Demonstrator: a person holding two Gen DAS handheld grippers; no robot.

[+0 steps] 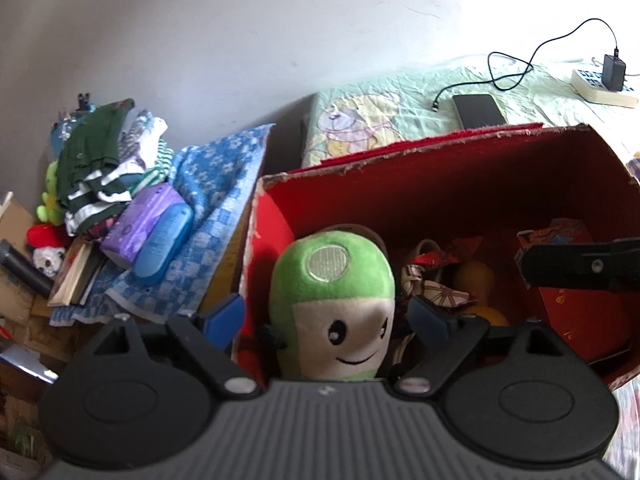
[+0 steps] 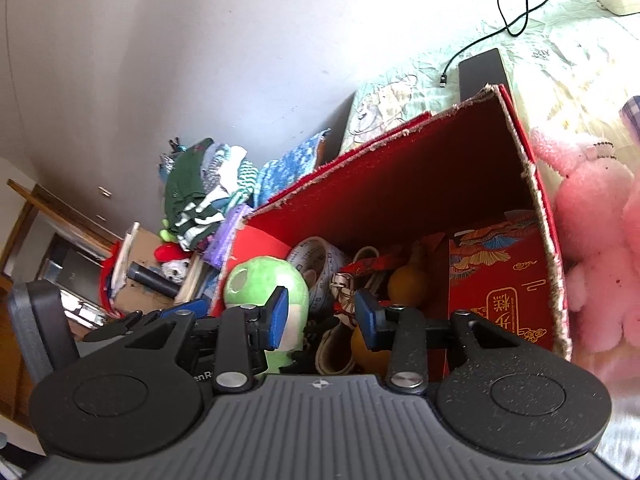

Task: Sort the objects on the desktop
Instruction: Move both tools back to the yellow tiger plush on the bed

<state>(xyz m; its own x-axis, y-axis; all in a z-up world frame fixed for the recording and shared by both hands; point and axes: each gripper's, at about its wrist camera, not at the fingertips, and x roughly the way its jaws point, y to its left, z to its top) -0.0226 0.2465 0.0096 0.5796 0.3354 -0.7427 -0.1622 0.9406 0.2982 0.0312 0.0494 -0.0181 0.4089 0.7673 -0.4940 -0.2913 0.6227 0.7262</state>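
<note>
My left gripper (image 1: 326,322) stands wide open around the green plush toy (image 1: 334,300), its blue pads clear of the fabric, inside the red box's (image 1: 440,184) left end. My right gripper (image 2: 322,316) hangs open and empty above the box's clutter; a pink plush (image 2: 596,248) lies outside, right.

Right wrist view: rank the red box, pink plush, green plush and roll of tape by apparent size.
1. Red box
2. Pink plush
3. Green plush
4. Roll of tape, partly hidden, so unsure against the green plush.
</note>
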